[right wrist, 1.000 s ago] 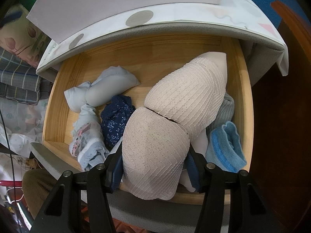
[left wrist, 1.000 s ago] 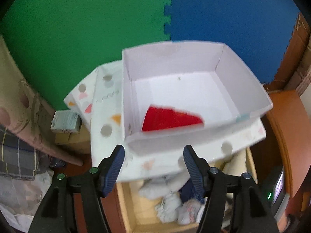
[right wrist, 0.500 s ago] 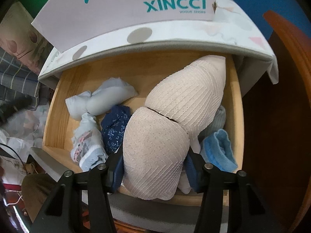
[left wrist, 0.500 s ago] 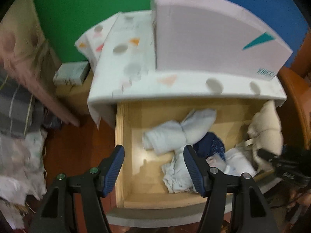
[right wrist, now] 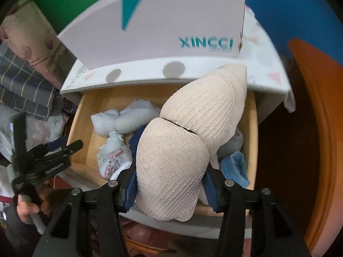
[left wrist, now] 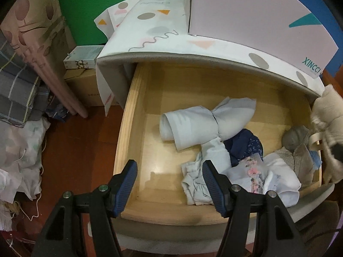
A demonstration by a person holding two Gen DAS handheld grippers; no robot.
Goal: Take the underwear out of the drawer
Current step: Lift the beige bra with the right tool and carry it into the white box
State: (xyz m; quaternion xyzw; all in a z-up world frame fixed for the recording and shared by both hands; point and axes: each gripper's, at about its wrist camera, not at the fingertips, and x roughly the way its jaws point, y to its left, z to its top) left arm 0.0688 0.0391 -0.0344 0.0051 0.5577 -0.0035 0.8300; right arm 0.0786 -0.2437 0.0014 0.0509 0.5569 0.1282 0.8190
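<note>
Inside the open wooden drawer [left wrist: 137, 132], taken as the landmark, loose garments lie heaped toward its right half, while its left floor is bare wood. Left of the drawer, outside it, folded plaid bedding [left wrist: 15, 94] and a pink patterned pillow [left wrist: 36, 32] are stacked, with a small carton [left wrist: 82, 57] between them and the cabinet. Over the drawer's near left corner hang the left tongs [left wrist: 168, 184], their blue pads spread apart with nothing between them; the right pad overlaps the edge of a crumpled pale cloth [left wrist: 193, 182] in the picture, though whether it touches I cannot tell. In the right wrist view the same left tongs [right wrist: 62, 147] show at the drawer's left edge, carried by a person's hand [right wrist: 27, 205]. Toward the drawer's middle lies a rolled pale blue garment [left wrist: 203, 124], and just right of it a dark blue dotted piece [left wrist: 246, 147] and a white piece with pink flowers [left wrist: 255, 171]. Farther right, the right tongs [right wrist: 169, 184] clamp a beige textured bra [right wrist: 182, 150], their jaws having just been closing on it; its lower cup sits between the pads and its upper cup reaches up over the drawer's back right part. At the drawer's right end lie a grey piece [right wrist: 231, 145] and a light blue cloth [right wrist: 235, 167]. Above the drawer, on the patterned cover of the cabinet top [left wrist: 154, 32], stands a white shoebox [right wrist: 171, 21] printed XINCCI.
</note>
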